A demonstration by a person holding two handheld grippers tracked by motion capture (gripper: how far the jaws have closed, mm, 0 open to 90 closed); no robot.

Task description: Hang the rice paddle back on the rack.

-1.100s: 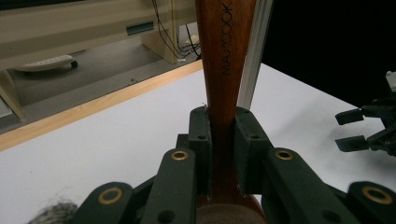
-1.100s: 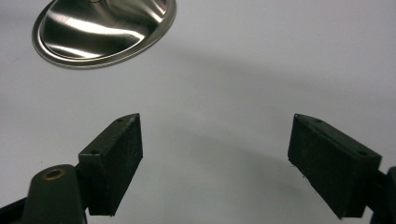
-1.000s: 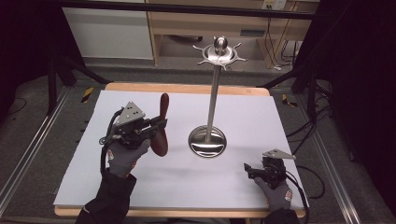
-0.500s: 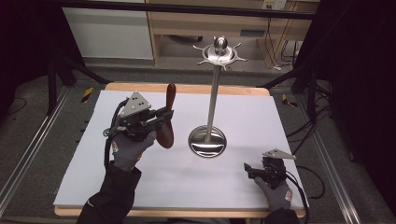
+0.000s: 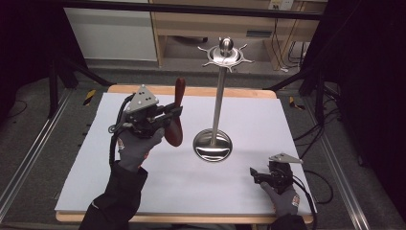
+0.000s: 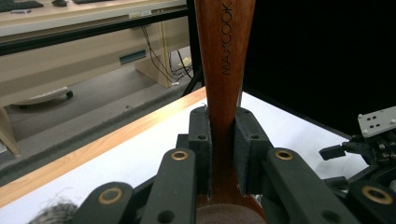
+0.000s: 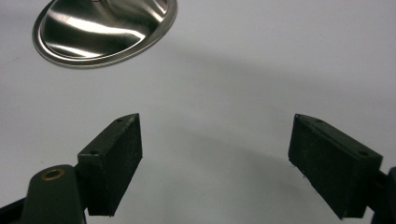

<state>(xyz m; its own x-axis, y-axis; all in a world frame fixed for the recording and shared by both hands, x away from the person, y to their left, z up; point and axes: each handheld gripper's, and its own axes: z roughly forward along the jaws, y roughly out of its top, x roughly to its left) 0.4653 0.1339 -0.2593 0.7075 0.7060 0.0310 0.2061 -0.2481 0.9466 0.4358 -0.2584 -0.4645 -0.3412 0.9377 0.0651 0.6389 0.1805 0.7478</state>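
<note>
High view: left gripper (image 5: 167,115) holds wooden spoon (image 5: 177,112) upright above the desk (image 5: 287,124), at 9 o'clock of the stand (image 5: 219,96).
Left gripper view: jaws pinch the handle.
Right gripper view: right gripper (image 7: 215,161) jaws spread, idle near the stand's base.
Likely step: hanging the spoon; next, lift to the top hooks.

The wooden spoon (image 5: 176,115) stands left of the metal stand (image 5: 214,143) (both over the table (image 5: 287,124)), near its base.
</note>
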